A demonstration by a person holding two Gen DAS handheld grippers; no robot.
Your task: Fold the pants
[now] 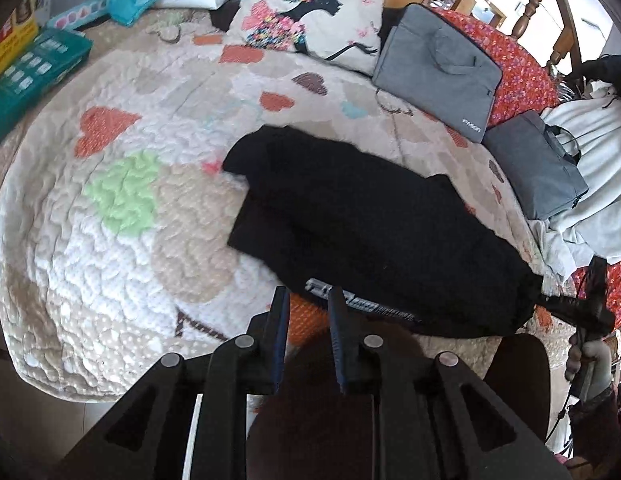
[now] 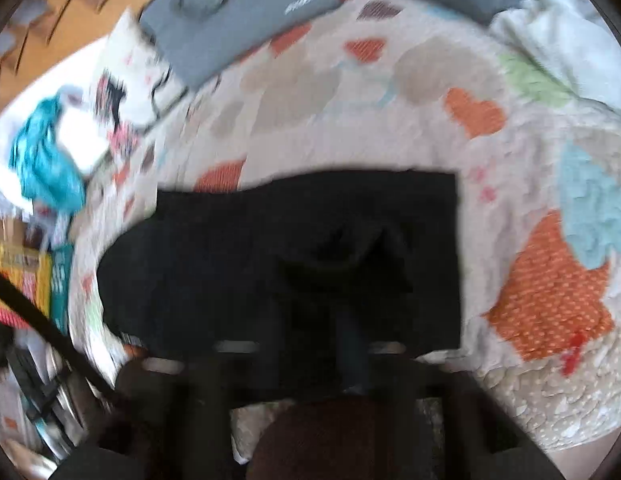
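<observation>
The pants (image 1: pixel 370 232), black and folded over, lie on the quilt (image 1: pixel 122 248) of the bed, near its front edge. Two gray bags (image 1: pixel 438 72) lie beyond them; bare quilt spreads to the left. The left gripper (image 1: pixel 308 300) hovers just short of the pants, jaws apart, holding nothing. The right gripper (image 2: pixel 310 320) is over the pants; blur hides its jaws, so their state cannot be told.

Motion blur smears the right gripper (image 2: pixel 314 344) against the black pants (image 2: pixel 294 264) (its jaws' state unreadable).
</observation>
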